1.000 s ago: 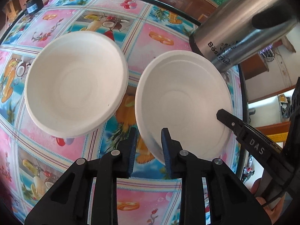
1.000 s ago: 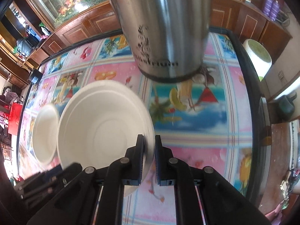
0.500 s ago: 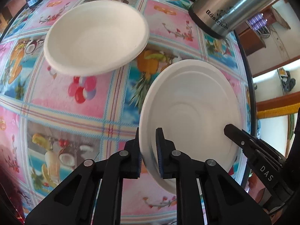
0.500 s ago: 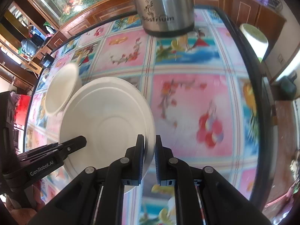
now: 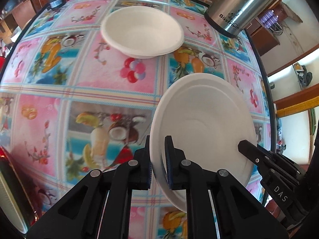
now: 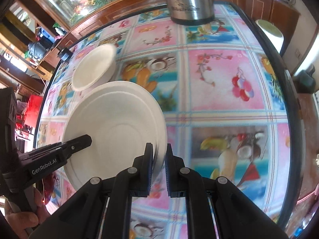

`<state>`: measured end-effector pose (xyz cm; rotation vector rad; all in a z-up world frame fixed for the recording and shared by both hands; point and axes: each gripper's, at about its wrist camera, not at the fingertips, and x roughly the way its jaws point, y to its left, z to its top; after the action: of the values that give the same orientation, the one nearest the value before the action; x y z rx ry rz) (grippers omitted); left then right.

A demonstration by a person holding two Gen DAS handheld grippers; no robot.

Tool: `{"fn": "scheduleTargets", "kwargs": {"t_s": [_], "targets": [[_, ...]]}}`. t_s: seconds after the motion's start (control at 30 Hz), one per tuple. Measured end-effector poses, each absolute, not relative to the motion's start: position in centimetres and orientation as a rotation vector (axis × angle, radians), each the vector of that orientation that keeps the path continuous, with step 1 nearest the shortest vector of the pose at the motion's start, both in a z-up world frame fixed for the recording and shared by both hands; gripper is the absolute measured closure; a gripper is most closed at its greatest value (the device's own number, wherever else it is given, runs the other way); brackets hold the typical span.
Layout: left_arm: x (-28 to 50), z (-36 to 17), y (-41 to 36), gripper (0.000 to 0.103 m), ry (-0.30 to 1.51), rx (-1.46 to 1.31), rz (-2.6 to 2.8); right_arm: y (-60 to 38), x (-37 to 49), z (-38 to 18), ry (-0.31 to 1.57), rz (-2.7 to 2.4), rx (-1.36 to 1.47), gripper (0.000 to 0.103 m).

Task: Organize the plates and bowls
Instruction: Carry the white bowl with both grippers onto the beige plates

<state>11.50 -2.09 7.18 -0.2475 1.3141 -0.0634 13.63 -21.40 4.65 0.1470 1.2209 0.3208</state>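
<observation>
Fruit-print table (image 5: 111,91) below us: both grippers, left (image 5: 158,159) and right (image 6: 159,159), clench opposite rims of one plate (image 5: 203,123). We judge it mid-carry (bowl (image 5: 142,33) waits near the far edge); next we need a level set-down.

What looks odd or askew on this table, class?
The white plate is off the tablecloth, tilted, pinched at opposite rims by the left gripper and right gripper. The bowl sits normally.

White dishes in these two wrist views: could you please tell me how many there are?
2. A plate is held tilted above the table by the left claw and right claw on opposite rims; a bowl sits behind it on the tablecloth. Others may be out of view.
</observation>
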Motion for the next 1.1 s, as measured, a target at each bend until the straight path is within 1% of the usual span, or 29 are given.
{"fn": "scheduleTargets", "kwargs": {"t_s": [0.47, 1.1], "targets": [[4.7, 10.6, 5.1, 0.092, 1.252, -0.226, -0.005, -14.9, 8.0, 7.3, 1.212, 0.395, 0.122, 0.092], [-2.1, 13.2, 17.4, 0.092, 1.191, -0.299, 0.133, -2.6, 4.6, 9.3, 1.196, 0.544, -0.004, 0.091]]}}
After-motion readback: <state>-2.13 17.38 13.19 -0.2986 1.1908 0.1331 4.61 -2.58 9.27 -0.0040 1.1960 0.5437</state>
